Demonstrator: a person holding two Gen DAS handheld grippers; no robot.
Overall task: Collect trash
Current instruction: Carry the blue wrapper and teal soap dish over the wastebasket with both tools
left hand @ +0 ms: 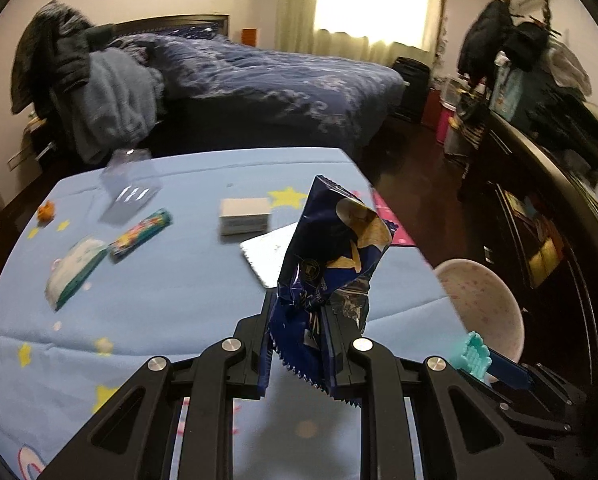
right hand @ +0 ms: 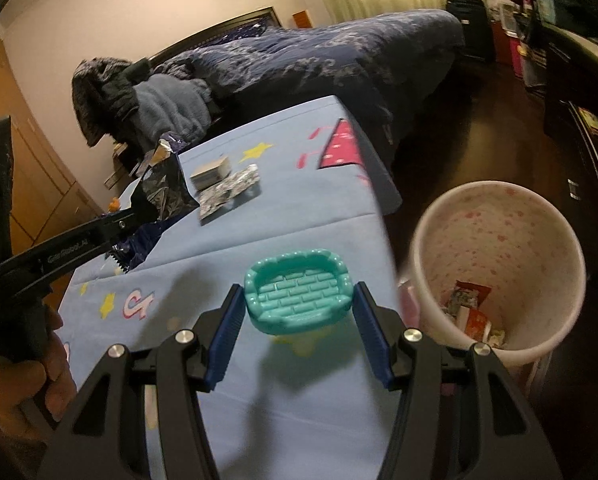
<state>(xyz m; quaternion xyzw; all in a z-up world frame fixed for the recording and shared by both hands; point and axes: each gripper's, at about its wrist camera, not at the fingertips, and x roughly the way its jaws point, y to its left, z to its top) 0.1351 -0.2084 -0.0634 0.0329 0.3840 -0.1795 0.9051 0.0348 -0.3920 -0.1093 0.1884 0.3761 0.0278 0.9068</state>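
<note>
My left gripper is shut on a dark blue crisp bag and holds it upright above the light blue table cover; the bag also shows in the right wrist view. My right gripper holds a teal toy sofa between its blue pads, above the table's right edge. The teal toy also shows in the left wrist view. A pink-spotted white trash bin stands on the floor right of the table, with wrappers inside; it also shows in the left wrist view.
On the table lie a candy wrapper, a tissue pack, a clear plastic piece, a small box, a silver sheet and an orange bit. A bed stands behind; dark furniture lines the right.
</note>
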